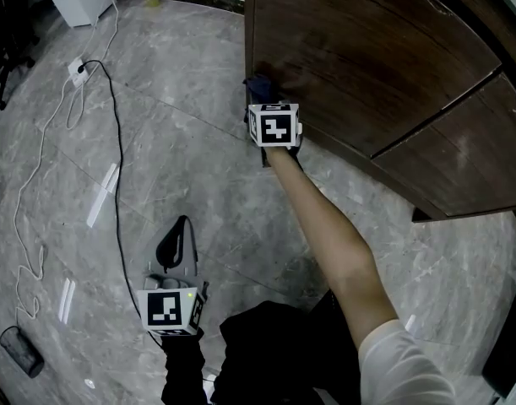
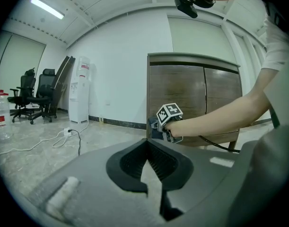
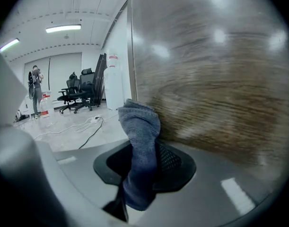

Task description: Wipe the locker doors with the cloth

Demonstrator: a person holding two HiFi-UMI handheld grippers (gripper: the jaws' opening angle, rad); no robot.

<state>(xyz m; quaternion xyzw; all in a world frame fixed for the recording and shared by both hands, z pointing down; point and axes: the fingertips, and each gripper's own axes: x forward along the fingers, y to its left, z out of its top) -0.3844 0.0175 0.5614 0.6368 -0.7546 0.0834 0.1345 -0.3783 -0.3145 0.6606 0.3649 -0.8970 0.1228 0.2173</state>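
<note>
Right gripper view: my right gripper (image 3: 144, 150) pinches the blue-grey cloth (image 3: 140, 119) against the locker door (image 3: 215, 79) at its left edge, where one stray stroke could carry it off. My left gripper (image 2: 146, 145) hangs pressed together, empty.

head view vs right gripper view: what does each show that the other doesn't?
Head view only: the left tool, the person's forearm, a second locker door. Right gripper view only: office chairs, a water dispenser, the right tool with jaws shut on the cloth. Both: cloth at the edge of the locker door, floor cable.
</note>
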